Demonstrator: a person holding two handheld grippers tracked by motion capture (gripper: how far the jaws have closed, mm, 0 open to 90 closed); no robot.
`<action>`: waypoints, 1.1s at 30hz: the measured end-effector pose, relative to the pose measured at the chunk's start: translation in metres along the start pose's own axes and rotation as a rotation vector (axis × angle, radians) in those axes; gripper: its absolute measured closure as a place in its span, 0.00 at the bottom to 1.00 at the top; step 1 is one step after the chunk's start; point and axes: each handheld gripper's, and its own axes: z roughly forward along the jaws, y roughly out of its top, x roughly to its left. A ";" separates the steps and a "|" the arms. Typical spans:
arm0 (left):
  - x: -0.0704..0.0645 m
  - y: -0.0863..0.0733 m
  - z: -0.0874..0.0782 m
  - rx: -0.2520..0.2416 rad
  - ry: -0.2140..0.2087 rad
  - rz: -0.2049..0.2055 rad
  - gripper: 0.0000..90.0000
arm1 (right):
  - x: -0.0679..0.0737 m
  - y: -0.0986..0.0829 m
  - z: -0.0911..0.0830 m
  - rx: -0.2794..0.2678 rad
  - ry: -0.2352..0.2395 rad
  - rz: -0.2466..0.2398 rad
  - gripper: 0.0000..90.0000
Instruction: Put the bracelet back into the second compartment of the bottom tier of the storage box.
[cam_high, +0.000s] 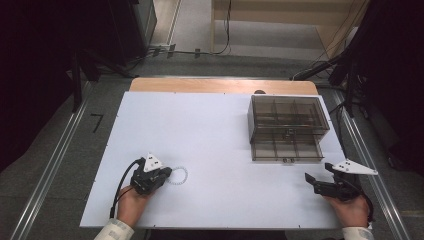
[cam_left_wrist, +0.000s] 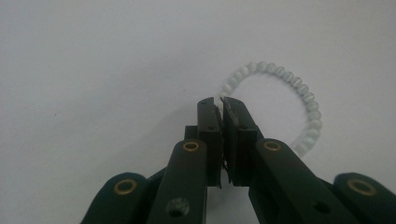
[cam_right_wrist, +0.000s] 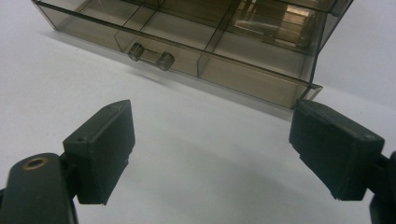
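Note:
A bracelet of pale white beads (cam_high: 181, 176) (cam_left_wrist: 299, 86) lies on the white table (cam_high: 210, 130) at the front left. My left gripper (cam_high: 168, 174) (cam_left_wrist: 220, 101) is shut on the bracelet's near edge, its jaws pressed together over the beads. A smoky see-through drawer box (cam_high: 287, 117) (cam_right_wrist: 261, 37) stands at the back right, with its lower drawer (cam_high: 286, 149) pulled out and divided into compartments that look bare. My right gripper (cam_high: 317, 171) (cam_right_wrist: 212, 144) hovers open at the front right, a short way in front of the drawer's handle (cam_right_wrist: 151, 56), holding nothing.
The table's wooden back edge (cam_high: 220, 85) shows behind the white sheet. Dark stands and cables (cam_high: 345, 65) flank the table on the floor. White surface stretches between the bracelet and the drawer box.

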 end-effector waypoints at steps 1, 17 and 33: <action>-0.001 0.001 0.000 -0.009 0.004 -0.001 0.97 | 0.000 0.000 0.000 -0.002 0.000 0.001 0.14; -0.008 0.013 -0.020 -0.201 -0.047 -0.014 0.97 | 0.001 -0.002 -0.004 -0.009 -0.004 0.002 0.14; -0.021 0.020 -0.029 -0.313 -0.077 0.029 0.97 | 0.003 0.001 -0.003 -0.022 0.011 -0.012 0.15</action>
